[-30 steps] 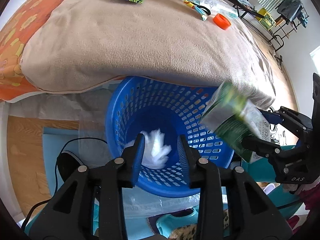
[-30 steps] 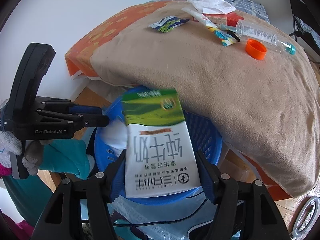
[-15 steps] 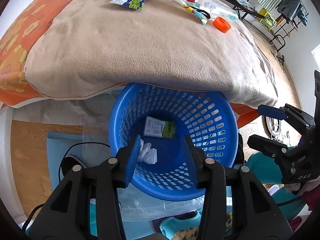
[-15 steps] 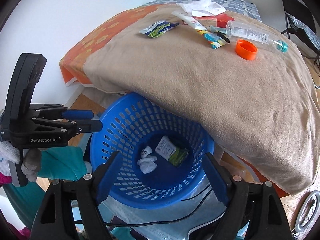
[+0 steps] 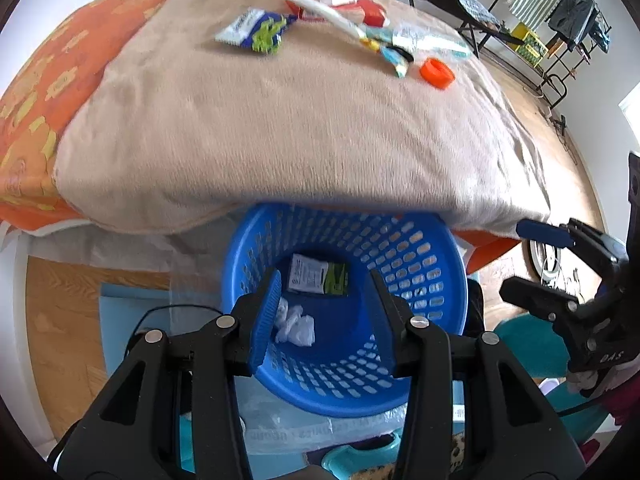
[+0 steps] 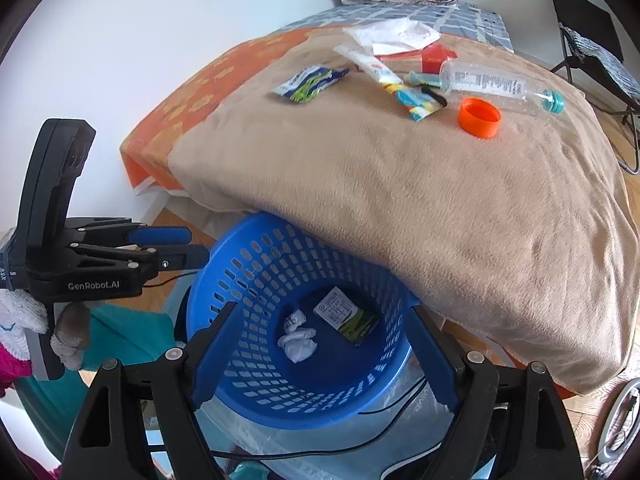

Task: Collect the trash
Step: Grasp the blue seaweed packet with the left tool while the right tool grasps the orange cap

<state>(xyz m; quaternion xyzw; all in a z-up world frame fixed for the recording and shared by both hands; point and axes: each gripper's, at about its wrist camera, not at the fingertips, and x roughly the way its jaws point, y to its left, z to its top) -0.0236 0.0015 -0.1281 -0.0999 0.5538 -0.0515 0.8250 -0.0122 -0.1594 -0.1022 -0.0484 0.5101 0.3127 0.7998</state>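
Both grippers hover over the blue basket (image 6: 280, 360), which sits on the floor against the near edge of the bed. Left gripper (image 5: 324, 312): fingers partly apart, nothing between them. Right gripper (image 6: 320, 352): fingers wide apart, empty.

In the basket: milk carton (image 6: 346, 316) and 2 crumpled tissues (image 6: 298, 344).

Left on the beige blanket (image 6: 400, 200), far side:
- Clear bottle (image 6: 492, 84): light, thin-walled, likely to dent and roll. Grip mid-body across the label.
- Orange cap (image 6: 479, 117): stiff, small. Pinch across the rim.
- Green-white wrapper (image 6: 310, 82): flimsy, slick film. Pinch an edge.
- Tube (image 6: 370, 65), white paper (image 6: 396, 32): soft, light.

Writing: "GenRobot.AI" on the left gripper body. Carton print is Chinese, too small to read. Bottle label illegible.
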